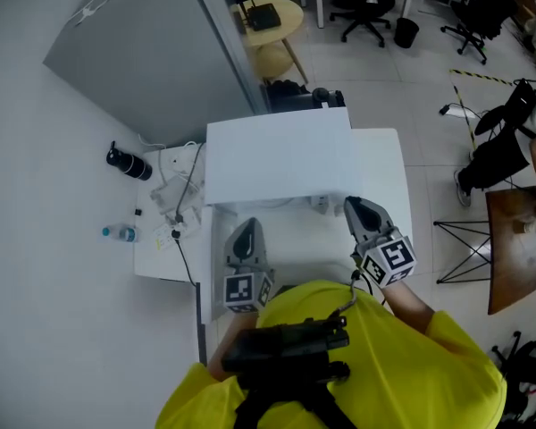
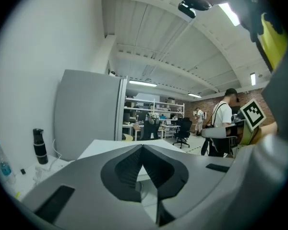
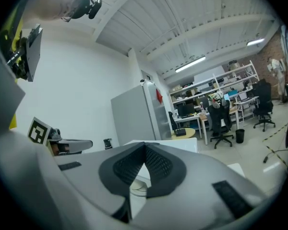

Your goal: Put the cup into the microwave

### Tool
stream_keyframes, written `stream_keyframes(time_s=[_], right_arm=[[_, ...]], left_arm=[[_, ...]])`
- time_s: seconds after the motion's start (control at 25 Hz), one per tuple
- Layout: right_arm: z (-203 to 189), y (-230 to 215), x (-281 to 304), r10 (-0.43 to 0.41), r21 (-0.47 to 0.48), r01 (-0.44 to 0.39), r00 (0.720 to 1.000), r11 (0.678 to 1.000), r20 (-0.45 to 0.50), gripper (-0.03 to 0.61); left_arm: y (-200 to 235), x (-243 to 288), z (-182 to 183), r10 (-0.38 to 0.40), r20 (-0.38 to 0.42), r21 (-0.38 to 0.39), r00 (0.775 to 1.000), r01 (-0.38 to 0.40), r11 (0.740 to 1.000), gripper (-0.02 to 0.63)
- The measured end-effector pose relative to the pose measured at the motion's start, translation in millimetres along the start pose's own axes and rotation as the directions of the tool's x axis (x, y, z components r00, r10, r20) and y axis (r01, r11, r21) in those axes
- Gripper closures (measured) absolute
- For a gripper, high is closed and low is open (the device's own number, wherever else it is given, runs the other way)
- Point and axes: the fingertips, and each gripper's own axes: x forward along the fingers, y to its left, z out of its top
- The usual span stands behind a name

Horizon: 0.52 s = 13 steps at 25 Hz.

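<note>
The white microwave (image 1: 277, 159) stands on a white table (image 1: 380, 164); I see only its top, and its door is hidden. A small pale thing (image 1: 320, 206), maybe the cup, peeks out below its front edge. A white round rim (image 3: 138, 187) shows under the jaws in the right gripper view. My left gripper (image 1: 247, 224) is in front of the microwave's left part, jaws shut with nothing between them (image 2: 142, 147). My right gripper (image 1: 350, 202) is at the microwave's right front corner, its jaw tips meeting with nothing between them (image 3: 145, 145).
A black flask (image 1: 129, 163), a water bottle (image 1: 119, 233) and cables (image 1: 183, 195) lie on the side table at left. A grey partition (image 1: 152, 52) stands behind. At right are a wooden table (image 1: 518, 239) and a folding stand (image 1: 464, 248). A person (image 2: 223, 119) stands farther off.
</note>
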Motion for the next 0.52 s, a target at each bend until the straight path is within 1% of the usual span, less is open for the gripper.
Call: stream_keyframes(time_s=[0.12,0.32,0.52], right_arm=[[1,-6,-6,-0.015,-0.002,0.015,1.000,1.000,0.006,0.575],[4,-18,-14,-0.041,-0.007,0.041,0.999,0.999,0.011,0.575],[6,-16,-18,-0.036,-0.017,0.036,0.999,0.999,0.019,0.575]], left_arm=[[2,5,-13,0.008,-0.035,-0.032,0.999,-0.009,0.999,0.614],[-6,6,-8,-0.016,-0.023,-0.019,1.000,0.016,1.000,0.614],[-10,7,-8,-0.024,-0.021,-0.024,0.999,0.024,0.999,0.614]])
